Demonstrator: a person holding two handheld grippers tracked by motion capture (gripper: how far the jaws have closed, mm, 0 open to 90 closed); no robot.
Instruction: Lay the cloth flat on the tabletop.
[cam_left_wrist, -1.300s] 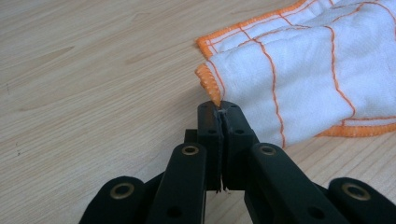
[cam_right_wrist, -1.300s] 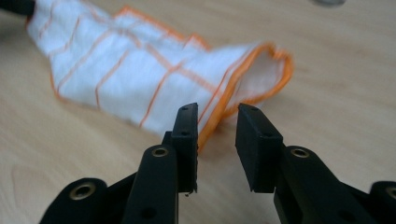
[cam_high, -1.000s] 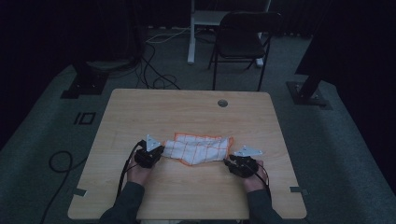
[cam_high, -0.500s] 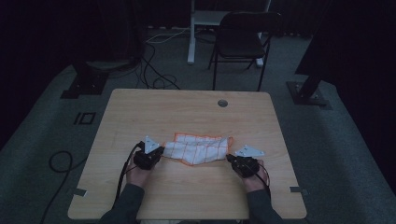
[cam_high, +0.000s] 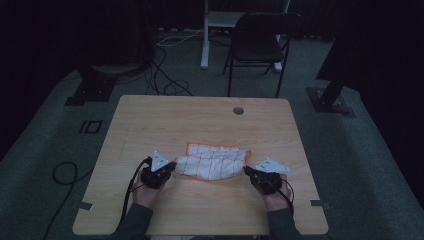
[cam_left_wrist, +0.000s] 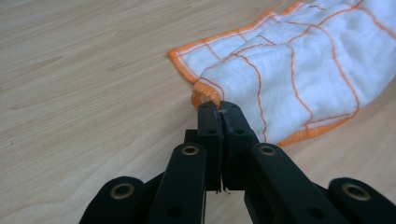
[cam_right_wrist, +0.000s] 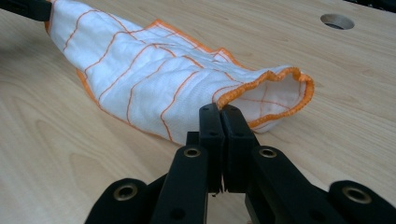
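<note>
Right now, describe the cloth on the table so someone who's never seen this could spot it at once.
On the light wooden table, look at the near half, between the person's two hands. The cloth lies there, stretched sideways: a white towel with thin orange grid lines and an orange stitched hem, the one soft, colourful thing on the bare wood.

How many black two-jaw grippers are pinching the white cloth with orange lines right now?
2. The left gripper is shut on the near-left edge of the white cloth with orange lines; the right gripper is shut on its near-right edge, both over the wooden table.

Bare table (cam_high: 200, 115) all round the cloth (cam_high: 212, 161); only a far hole (cam_high: 238, 110).
</note>
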